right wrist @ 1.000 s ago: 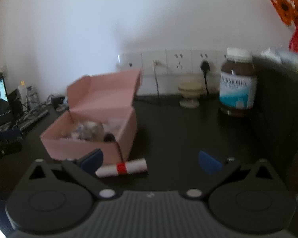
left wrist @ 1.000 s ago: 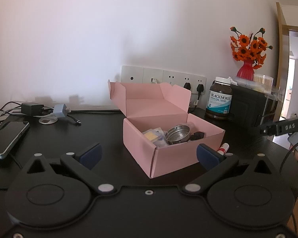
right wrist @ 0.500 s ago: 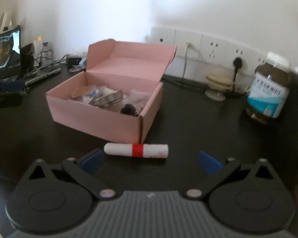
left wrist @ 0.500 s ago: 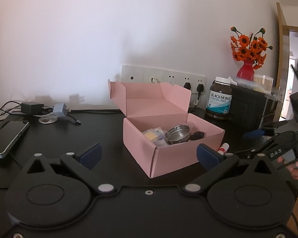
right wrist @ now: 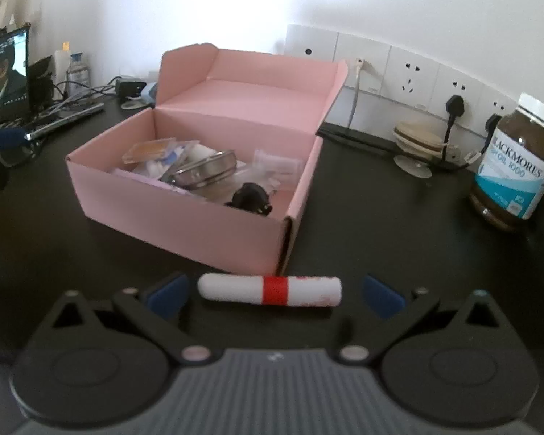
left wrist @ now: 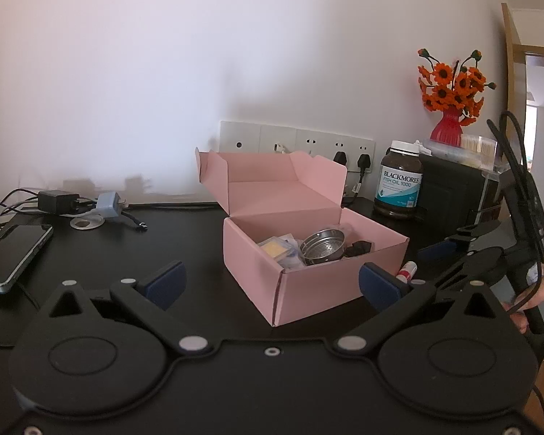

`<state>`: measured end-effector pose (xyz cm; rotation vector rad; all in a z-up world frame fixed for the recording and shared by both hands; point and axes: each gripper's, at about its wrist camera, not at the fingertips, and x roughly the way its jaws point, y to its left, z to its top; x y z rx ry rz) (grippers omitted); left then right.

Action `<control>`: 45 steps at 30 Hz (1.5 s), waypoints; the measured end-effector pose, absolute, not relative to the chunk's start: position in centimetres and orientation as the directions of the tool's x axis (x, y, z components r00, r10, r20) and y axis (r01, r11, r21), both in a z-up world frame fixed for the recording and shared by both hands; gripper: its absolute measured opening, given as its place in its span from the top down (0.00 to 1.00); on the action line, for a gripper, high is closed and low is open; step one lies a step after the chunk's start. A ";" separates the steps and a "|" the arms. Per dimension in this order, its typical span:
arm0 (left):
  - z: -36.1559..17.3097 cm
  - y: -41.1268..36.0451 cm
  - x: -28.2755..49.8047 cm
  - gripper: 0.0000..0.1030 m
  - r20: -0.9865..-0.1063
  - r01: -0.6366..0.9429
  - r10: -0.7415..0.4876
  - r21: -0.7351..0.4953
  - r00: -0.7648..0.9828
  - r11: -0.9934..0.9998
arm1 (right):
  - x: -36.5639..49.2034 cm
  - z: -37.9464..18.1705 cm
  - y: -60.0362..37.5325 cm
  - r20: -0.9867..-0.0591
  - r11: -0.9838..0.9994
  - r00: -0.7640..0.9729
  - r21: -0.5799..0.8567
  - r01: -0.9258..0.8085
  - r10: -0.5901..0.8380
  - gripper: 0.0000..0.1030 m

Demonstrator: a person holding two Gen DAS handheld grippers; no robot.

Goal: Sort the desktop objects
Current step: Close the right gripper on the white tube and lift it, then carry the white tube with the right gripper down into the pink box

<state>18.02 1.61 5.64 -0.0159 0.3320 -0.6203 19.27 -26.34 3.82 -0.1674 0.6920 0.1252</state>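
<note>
1. The thing up for grabs is the white tube with a red band [right wrist: 270, 289]. It's lying flat on the black desk [right wrist: 380, 224], lower middle of the right wrist view, just in front of the pink box [right wrist: 185, 214] near its right corner. In the left wrist view only its tip [left wrist: 407, 270] pokes out past the box, right of centre.

2. Handling guess: small, light, hard plastic, smooth and round, so it'll probably roll or squirt out if pinched off-centre. I'd grab it across the middle, about at the red band. It lies crosswise, end to end between the fingers, so the gripper likely needs a twist first to close on the width and not the length.

3. The right gripper [right wrist: 273, 291] is spread wide, one blue pad on each end of the tube, nothing held. Whether either pad actually touches the tube I can't tell; that part of the view is a bit soft.

4. The left gripper [left wrist: 270, 281] is also wide open and empty, sitting back from the box in the lower part of its view.

5. Counts: one tube, one pink box with the lid flipped up, one metal strainer [left wrist: 322, 250] inside it, one small black piece [right wrist: 250, 197], one yellowish packet [left wrist: 276, 249] and some clear wrappers I can't count properly.

6. Off to the side: one fish oil bottle [right wrist: 515, 166] at right, one vase of orange flowers [left wrist: 449, 98] upper right in the left view.
</note>
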 end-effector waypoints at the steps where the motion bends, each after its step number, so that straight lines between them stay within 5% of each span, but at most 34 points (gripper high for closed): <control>1: 5.6 1.6 18.0 0.00 -0.300 0.568 -0.573 -0.113 0.763 0.815 | 19.3 3.8 -26.3 -0.642 0.980 0.764 -0.109 -0.169 0.061 0.01; 12: 5.7 1.6 18.0 0.00 -0.301 0.569 -0.574 -0.112 0.762 0.814 | 19.5 3.6 -26.8 -0.644 0.982 0.761 -0.083 -0.170 0.078 0.05; 19: 5.7 1.6 18.0 0.00 -0.302 0.567 -0.573 -0.118 0.761 0.815 | 19.7 3.5 -27.5 -0.649 0.984 0.751 -0.014 -0.177 0.126 0.17; 45: 5.6 1.6 18.2 0.00 -0.309 0.568 -0.574 -0.119 0.759 0.815 | 17.5 8.2 -27.1 -0.575 0.982 0.806 -0.017 -0.186 0.142 0.18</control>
